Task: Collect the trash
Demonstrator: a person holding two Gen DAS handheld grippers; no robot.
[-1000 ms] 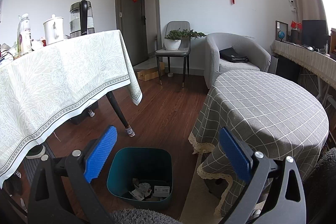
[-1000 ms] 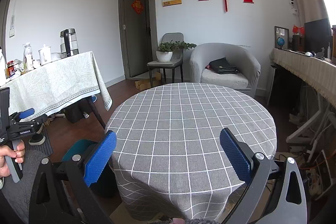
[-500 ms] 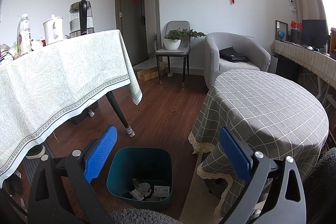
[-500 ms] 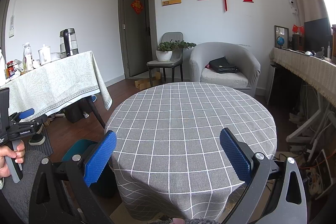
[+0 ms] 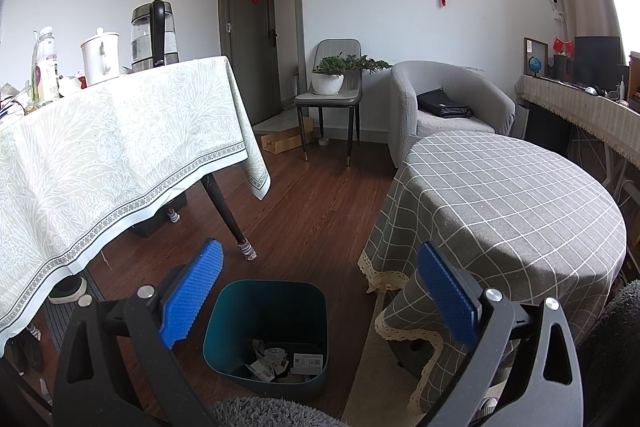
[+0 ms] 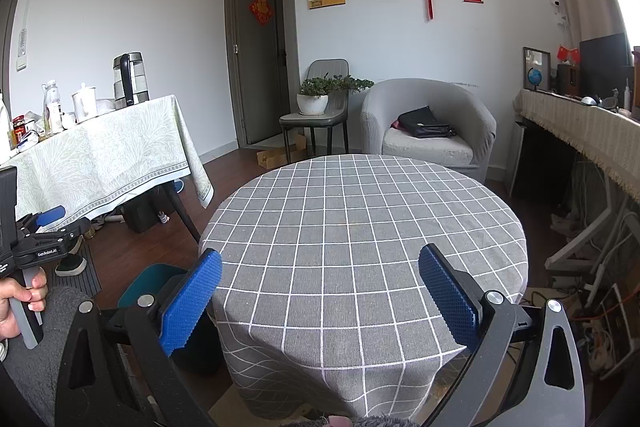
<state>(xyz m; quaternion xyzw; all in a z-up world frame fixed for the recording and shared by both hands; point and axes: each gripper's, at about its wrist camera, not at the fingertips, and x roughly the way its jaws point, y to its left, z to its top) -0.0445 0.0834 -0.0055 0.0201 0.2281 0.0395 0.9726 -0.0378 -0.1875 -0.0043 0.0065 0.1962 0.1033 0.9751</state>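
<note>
The left gripper (image 5: 320,297) is spread wide with nothing between its blue pads, hanging above the teal bin (image 5: 266,331) on the wood floor. Inside the bin lie crumpled papers and wrappers (image 5: 280,365), so the trash I can see is already down there. The right gripper (image 6: 320,297) is just as wide open and empty, poised over the near edge of the round surface (image 6: 360,227) with its grey checked cloth. That cloth looks bare from both views; I can spot no scrap on it. Off to the left stands the long surface (image 5: 112,147) under a pale leafy cloth, with a kettle (image 5: 154,35), a white jug and bottles on top.

My guess is the collecting is at or close to its end, or between pickups. The next move would call for finding any leftover litter, perhaps among the clutter on the long surface or on the floor, then closing a gripper on it and carrying it over the bin.
</note>
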